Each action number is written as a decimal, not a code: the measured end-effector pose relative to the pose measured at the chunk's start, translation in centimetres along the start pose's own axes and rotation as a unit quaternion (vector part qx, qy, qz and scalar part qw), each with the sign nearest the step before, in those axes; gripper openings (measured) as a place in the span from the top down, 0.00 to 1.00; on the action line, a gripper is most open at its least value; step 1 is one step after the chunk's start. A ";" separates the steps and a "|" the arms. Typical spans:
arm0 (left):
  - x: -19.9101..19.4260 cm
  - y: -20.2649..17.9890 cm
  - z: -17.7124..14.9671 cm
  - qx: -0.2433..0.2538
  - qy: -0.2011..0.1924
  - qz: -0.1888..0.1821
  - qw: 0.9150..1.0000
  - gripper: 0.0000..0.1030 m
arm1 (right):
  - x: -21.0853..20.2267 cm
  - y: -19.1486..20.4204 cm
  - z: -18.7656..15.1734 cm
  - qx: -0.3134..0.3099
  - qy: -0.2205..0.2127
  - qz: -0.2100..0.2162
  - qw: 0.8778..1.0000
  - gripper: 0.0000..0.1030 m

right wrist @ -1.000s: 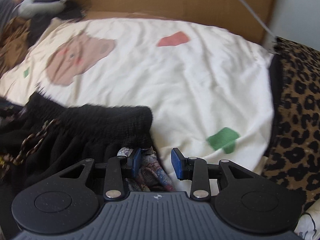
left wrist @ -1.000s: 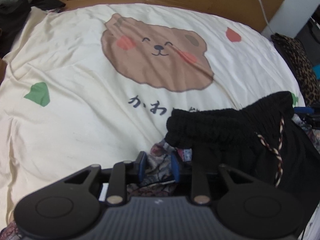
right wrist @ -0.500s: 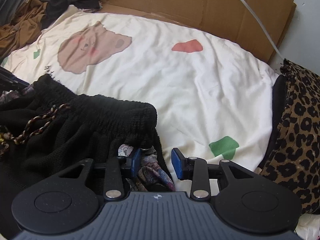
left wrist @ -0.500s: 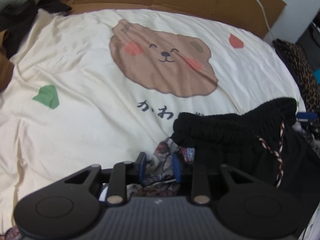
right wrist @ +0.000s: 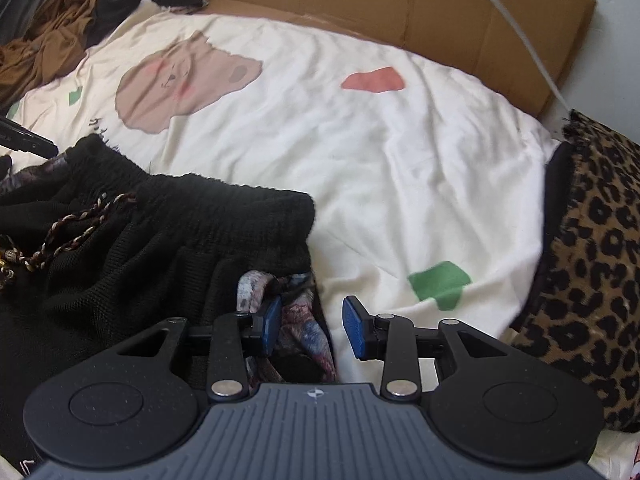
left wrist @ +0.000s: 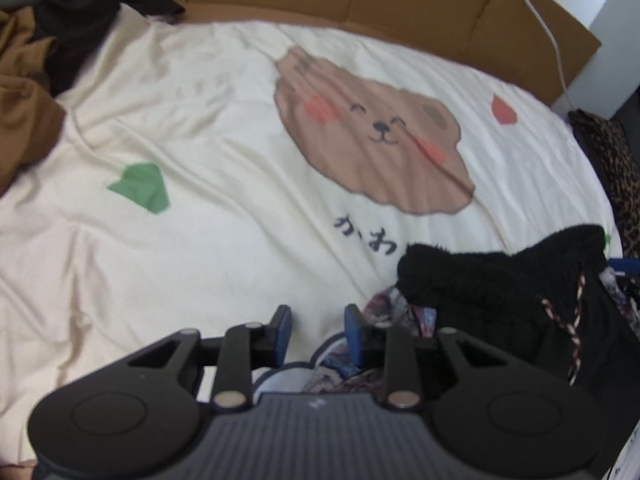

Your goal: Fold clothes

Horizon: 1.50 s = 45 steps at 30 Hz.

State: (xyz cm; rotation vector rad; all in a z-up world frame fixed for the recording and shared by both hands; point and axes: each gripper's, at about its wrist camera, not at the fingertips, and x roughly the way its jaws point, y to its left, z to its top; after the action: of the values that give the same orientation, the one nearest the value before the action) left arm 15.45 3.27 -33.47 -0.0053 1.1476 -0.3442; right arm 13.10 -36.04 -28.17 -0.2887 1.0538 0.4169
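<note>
Both the left gripper (left wrist: 316, 330) and right gripper (right wrist: 310, 326) are hovering with jaws released; the bunched black garment (right wrist: 160, 240), lying lower left, risks snagging its braided drawstring (right wrist: 68, 236).

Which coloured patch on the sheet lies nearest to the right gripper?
The green patch, just beyond the right gripper; the red patch lies much farther.

The black garment (right wrist: 168, 240) was a coarse, matt knit, ribbed and gathered at its waistband, with a braided cord (right wrist: 76, 226) of brown and pale strands. Beneath it lay a thin patterned cloth (right wrist: 298, 320), smoother and faintly sheened. The cream bedcover (left wrist: 200, 240) was soft, matt, wrinkled cotton-like fabric with a flat printed bear. Along its far edge stood dull brown cardboard (left wrist: 400, 12). At the right edge, leopard-print fabric (right wrist: 600, 240) looked plush.
</note>
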 end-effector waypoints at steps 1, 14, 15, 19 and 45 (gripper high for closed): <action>0.2 -0.3 -0.1 0.008 0.000 0.002 1.000 0.70 | 0.3 0.1 0.0 -0.003 0.003 -0.001 1.000 0.60; -1.4 -0.8 -0.7 0.021 -0.019 -0.023 0.999 0.66 | 0.0 -0.5 0.2 0.004 0.010 -0.004 1.000 0.58; -1.4 -0.8 -0.7 0.019 -0.017 -0.027 0.999 0.66 | 0.0 -0.4 0.2 0.003 0.010 -0.004 1.000 0.58; -0.9 -1.2 -0.9 0.022 -0.013 -0.034 0.999 0.66 | 0.2 0.0 0.4 -0.003 0.014 -0.003 1.000 0.58; -2.0 -0.5 0.6 0.027 -0.018 -0.043 0.999 0.67 | 0.3 -1.1 0.7 -0.011 0.010 0.014 1.000 0.57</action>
State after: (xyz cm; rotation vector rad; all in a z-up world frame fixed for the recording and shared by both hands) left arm 15.16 3.23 -31.31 -0.0134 1.1033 -0.4500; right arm 14.31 -36.69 -28.12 -0.2985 1.0748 0.4512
